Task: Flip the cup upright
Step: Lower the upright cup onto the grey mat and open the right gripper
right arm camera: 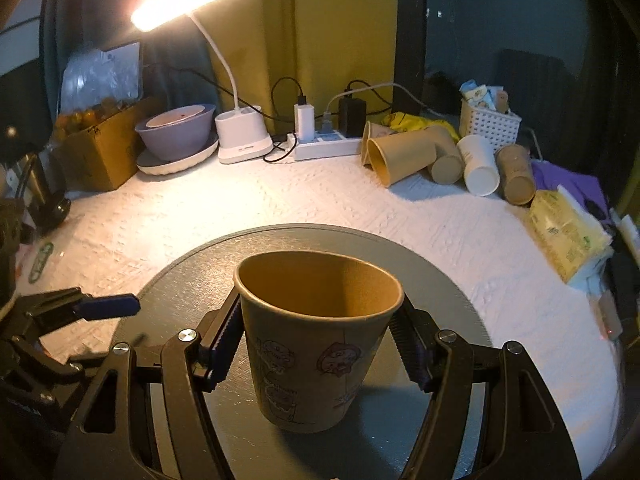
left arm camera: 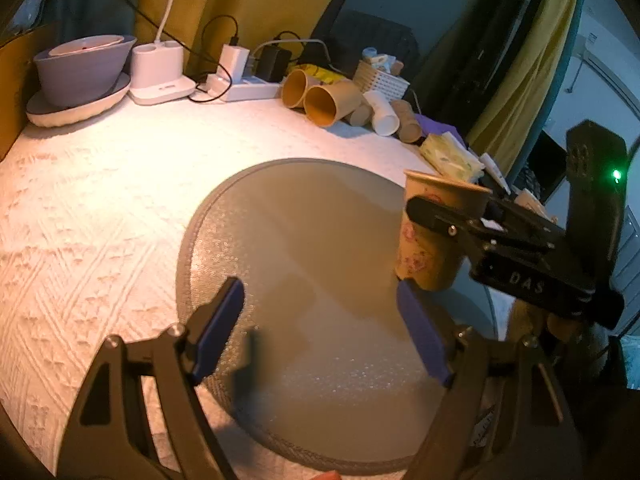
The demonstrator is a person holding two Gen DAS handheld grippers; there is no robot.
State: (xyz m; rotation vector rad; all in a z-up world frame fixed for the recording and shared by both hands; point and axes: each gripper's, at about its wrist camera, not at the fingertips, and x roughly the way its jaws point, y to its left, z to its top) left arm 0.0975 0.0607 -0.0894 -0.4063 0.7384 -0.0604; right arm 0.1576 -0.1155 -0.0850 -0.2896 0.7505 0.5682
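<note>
Right gripper (right arm camera: 320,344) clamped on upright brown printed paper cup (right arm camera: 316,344), near right edge of round grey mat (left arm camera: 288,240). Left gripper (left arm camera: 320,328) jaws apart, holding nothing.

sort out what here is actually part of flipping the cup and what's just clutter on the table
Part of the job:
paper cup, mouth up, gripped by the right gripper
round grey mat under it
left gripper, open, holding nothing

Just lying about:
spare cups on their sides
desk lamp
power strip
stacked bowls
white basket
tissue pack
</note>
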